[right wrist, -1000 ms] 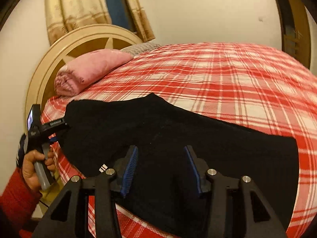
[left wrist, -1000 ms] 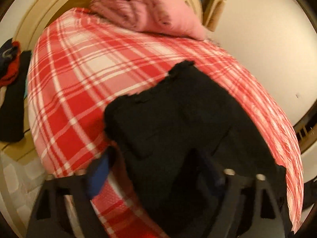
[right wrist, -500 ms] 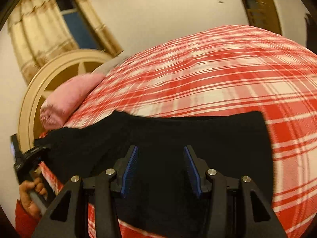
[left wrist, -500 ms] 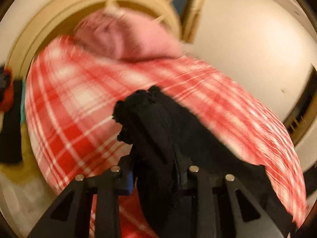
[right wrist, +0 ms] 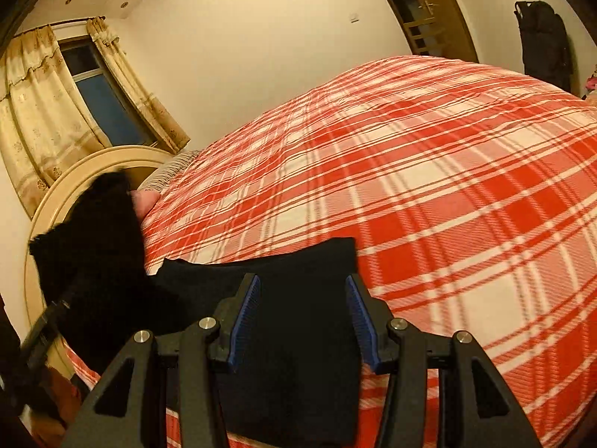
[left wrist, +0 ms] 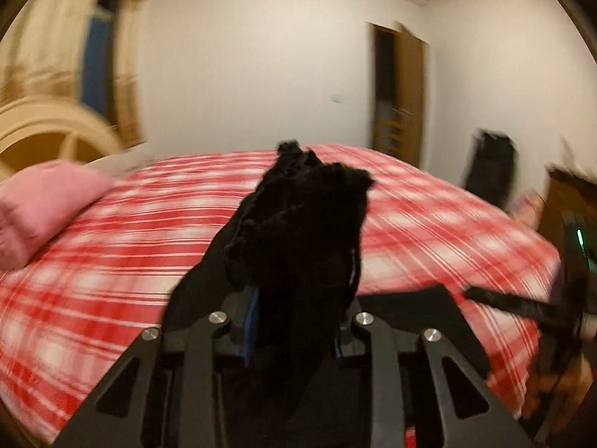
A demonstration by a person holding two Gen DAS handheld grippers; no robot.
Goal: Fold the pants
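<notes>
A bed with a red and white plaid cover [right wrist: 429,186] fills the room in front of me, under pale walls, with a cream arched headboard [right wrist: 56,201], a curtained window [right wrist: 104,97] and a pink pillow [left wrist: 41,201] at its head end. The black pants [right wrist: 298,336] lie along the near edge of the cover; the cloth is plain, dark and soft, bunched and ragged where it is lifted. My left gripper [left wrist: 294,321] is clamped on one end of them, which stands up as a crumpled wad between the blue pads. My right gripper [right wrist: 304,321] hovers over the flat end with its jaws spread wide, gripping nothing. The long axis runs along the bed's near edge, from the raised wad toward the headboard side to the flat, squared end under my right gripper.
</notes>
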